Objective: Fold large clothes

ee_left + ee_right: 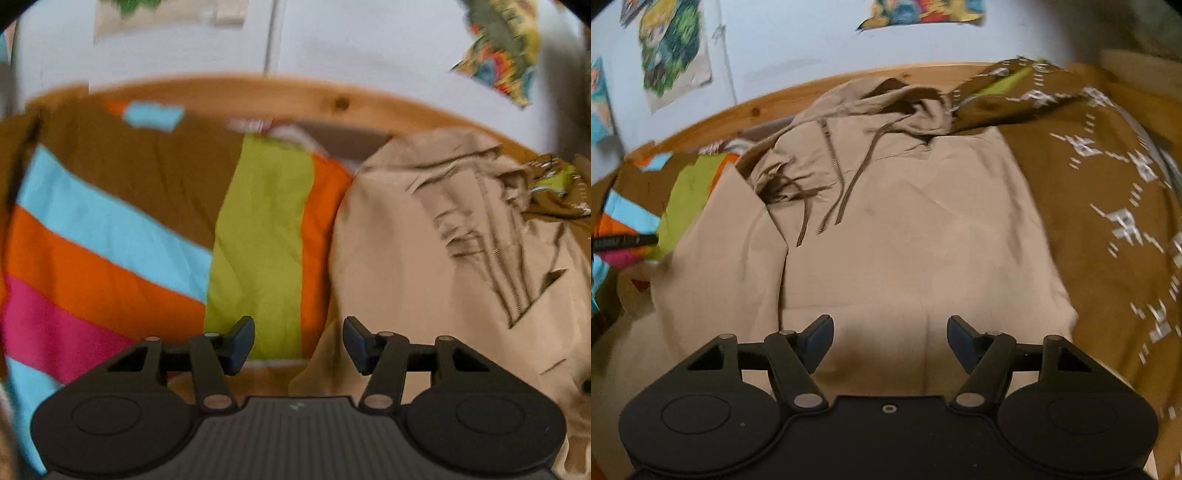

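Note:
A beige zip hoodie lies spread flat on the bed, hood and brown drawstrings at the far end. Its left side is folded in over the body. My right gripper hangs open just above the hoodie's near hem, with nothing between its fingers. In the left wrist view the hoodie fills the right half. My left gripper stands open over the hoodie's left edge, where it meets a striped cover. I see no cloth pinched in it.
The striped cover has brown, blue, orange, pink and green bands. A brown patterned blanket lies right of the hoodie. A wooden bed rail runs along the far side under a pale wall with posters.

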The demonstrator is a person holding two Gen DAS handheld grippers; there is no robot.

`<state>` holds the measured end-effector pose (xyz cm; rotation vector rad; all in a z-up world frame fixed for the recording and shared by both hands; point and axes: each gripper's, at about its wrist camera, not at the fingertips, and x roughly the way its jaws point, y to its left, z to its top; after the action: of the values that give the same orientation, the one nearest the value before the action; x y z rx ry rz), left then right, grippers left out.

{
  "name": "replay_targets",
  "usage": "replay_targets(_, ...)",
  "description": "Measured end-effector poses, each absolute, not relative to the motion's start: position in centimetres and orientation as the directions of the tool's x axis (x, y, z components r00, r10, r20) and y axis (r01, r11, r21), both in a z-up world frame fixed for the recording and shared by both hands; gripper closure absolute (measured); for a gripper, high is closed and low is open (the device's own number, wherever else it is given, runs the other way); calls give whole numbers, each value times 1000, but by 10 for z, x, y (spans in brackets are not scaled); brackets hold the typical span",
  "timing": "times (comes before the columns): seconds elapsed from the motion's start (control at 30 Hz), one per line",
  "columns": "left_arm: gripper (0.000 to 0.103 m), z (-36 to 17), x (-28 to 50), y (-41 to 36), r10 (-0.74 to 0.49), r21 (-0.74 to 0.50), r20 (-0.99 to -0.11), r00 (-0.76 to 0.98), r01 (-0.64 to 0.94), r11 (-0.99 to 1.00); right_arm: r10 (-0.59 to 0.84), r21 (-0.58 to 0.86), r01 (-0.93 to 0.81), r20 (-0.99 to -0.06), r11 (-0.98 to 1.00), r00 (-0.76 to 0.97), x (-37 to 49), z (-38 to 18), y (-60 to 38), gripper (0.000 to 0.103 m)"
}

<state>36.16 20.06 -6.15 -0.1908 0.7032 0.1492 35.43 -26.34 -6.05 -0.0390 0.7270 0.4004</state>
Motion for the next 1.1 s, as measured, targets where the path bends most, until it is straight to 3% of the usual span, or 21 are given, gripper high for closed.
replay_targets(0.17, 50, -79, 364, 194, 36, -180, -688, 725, -218, 959, 251, 72, -302, -751, 951, 611, 381, -92, -252, 37)
replay_targets(0.2, 50, -81, 363, 192, 42, -176, -689, 723, -224, 958, 256, 82, -295, -740, 952, 622, 379, -94, -253, 47)
replay_targets(0.23, 50, -82, 363, 190, 57, -163, -693, 719, -234, 958, 280, 95, -315, -735, 944, 617, 377, -95, -252, 71)
replay_targets(0.33, 51, -85, 361, 183, 97, -121, -701, 706, -251, 960, 302, 71, -371, -728, 926, 615, 369, -89, -250, 100)
replay_targets(0.47, 51, -86, 358, 176, 118, -87, -708, 696, -251, 964, 305, 110, -302, -605, 947, 736, 342, -52, -279, 102)
replay_targets(0.57, 46, -89, 358, 166, 120, -54, -718, 686, -227, 972, 210, 50, -216, -517, 975, 830, 318, -26, -302, 102)
replay_targets(0.63, 45, -89, 359, 157, 145, -20, -719, 680, -228, 973, 139, 19, -152, -525, 988, 840, 307, -27, -316, 102)
replay_targets(0.73, 45, -80, 350, 152, 169, -27, -698, 696, -260, 965, 75, 2, -96, -635, 995, 769, 303, -55, -327, 101)
replay_targets(0.8, 40, -69, 340, 150, 143, -59, -637, 757, -233, 971, 76, 19, -85, -664, 996, 744, 303, -64, -330, 93)
replay_targets(0.83, 37, -65, 337, 148, 140, -57, -617, 775, -221, 974, 76, 23, -81, -650, 996, 756, 301, -62, -332, 84)
replay_targets(0.87, 36, -62, 336, 146, 141, -48, -606, 783, -213, 976, 85, 20, -93, -632, 995, 770, 300, -58, -330, 81)
replay_targets(1.0, 36, -73, 349, 134, 161, 11, -676, 719, -209, 978, 150, -73, -224, -543, 972, 826, 285, -44, -311, 70)
replay_targets(1.1, 34, -100, 358, 129, 230, 109, -726, 648, -222, 969, 210, -140, -351, -580, 926, 787, 272, -56, -285, 62)
